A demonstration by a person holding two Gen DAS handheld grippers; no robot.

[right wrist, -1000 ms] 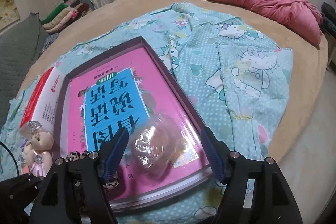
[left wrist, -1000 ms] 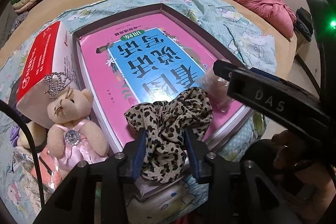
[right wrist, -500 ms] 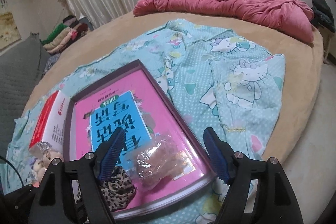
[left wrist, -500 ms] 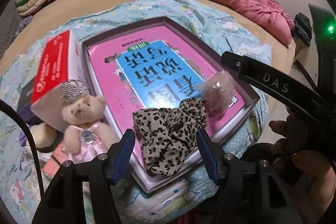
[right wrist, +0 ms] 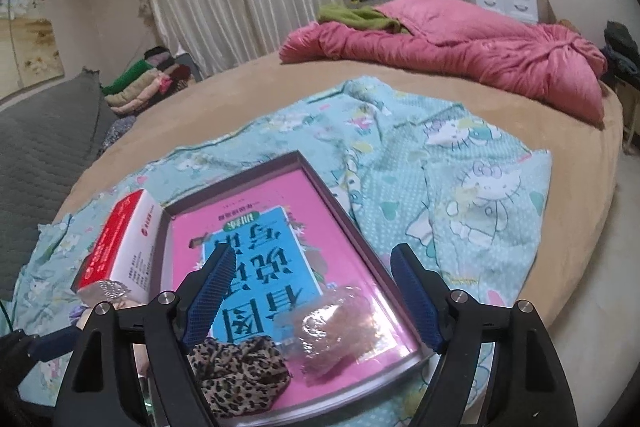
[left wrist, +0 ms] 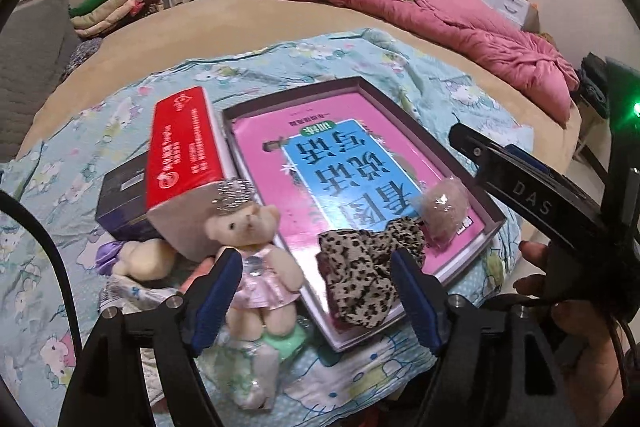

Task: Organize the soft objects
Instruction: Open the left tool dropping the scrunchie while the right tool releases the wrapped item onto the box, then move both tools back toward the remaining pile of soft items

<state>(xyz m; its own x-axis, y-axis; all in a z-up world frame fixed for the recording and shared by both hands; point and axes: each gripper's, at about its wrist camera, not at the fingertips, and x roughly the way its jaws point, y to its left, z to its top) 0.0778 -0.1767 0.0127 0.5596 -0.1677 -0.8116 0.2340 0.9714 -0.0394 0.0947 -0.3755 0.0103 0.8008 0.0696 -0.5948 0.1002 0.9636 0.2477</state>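
Leopard-print fabric scrunchie lies on the near edge of the pink tray in the left wrist view. The left gripper hangs above it, jaws released and just opened wider, holding nothing. A small teddy bear sits beside the tray.

From the right wrist view, the right gripper also has its jaws apart, opening further, empty. Below it the wrapped pinkish bundle rests in the tray, near the scrunchie.
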